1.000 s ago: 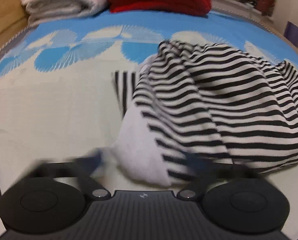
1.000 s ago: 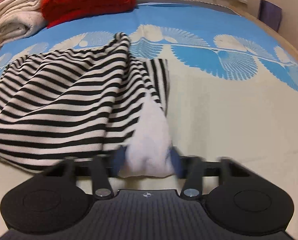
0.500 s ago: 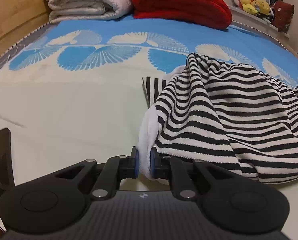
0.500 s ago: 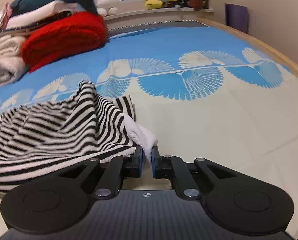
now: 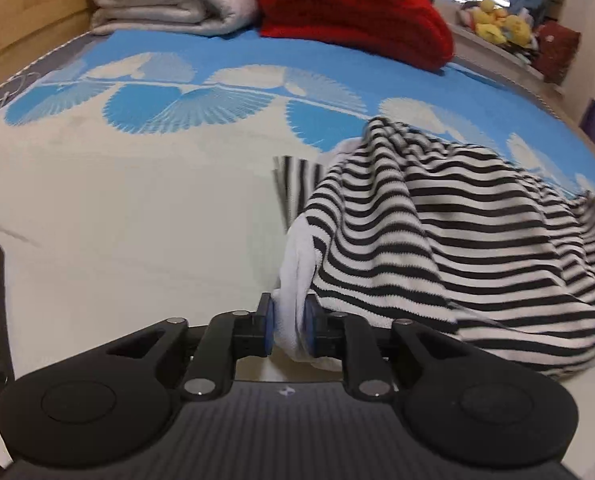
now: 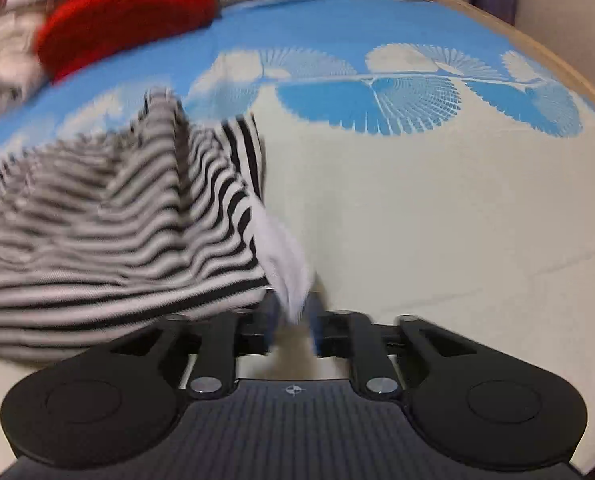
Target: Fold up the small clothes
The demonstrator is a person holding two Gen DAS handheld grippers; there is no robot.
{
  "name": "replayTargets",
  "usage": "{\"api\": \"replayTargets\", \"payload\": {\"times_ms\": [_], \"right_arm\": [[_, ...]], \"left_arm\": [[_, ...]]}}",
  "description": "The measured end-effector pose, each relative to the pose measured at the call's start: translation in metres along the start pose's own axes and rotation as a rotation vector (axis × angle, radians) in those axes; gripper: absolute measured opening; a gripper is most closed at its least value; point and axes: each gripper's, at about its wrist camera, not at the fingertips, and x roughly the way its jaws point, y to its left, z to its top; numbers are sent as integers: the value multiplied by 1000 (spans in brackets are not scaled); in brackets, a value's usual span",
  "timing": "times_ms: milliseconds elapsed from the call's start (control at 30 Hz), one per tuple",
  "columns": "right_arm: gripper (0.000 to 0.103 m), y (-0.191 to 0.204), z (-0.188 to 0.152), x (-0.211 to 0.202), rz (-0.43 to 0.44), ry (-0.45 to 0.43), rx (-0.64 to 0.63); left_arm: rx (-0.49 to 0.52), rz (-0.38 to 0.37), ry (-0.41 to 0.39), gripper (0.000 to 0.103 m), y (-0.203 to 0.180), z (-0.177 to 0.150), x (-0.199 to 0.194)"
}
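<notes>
With both grippers' fingers easing apart, the left gripper [image 5: 288, 326] holds the striped garment [image 5: 437, 248] by its white edge while in the right gripper [image 6: 293, 316] it hangs loose and may slip, spoiling the fold on the bed [image 5: 137, 220].

A blue-and-cream bed [image 5: 145, 216] is lying before a far wooden headboard [image 5: 25, 12], folded blankets [image 5: 169, 0] resting there.

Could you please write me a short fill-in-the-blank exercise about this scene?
1. The garment between the grippers has black and white ____.
2. The folded blanket beside the cream one is ____.
3. The bedspread has cream and ____ areas.
4. The left gripper pinches a plain ____ edge.

Answers: stripes; red; blue; white
</notes>
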Motion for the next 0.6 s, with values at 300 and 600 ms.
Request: {"api": "replayTargets", "payload": {"times_ms": [300,600], "right_arm": [[82,17,12,-28,-1,-304,-31],[2,42,29,26,-104,-131,-84]], "left_arm": [[16,-45,-64,79,-18,10,-6],[107,90,47,7,-24,2,23]]}}
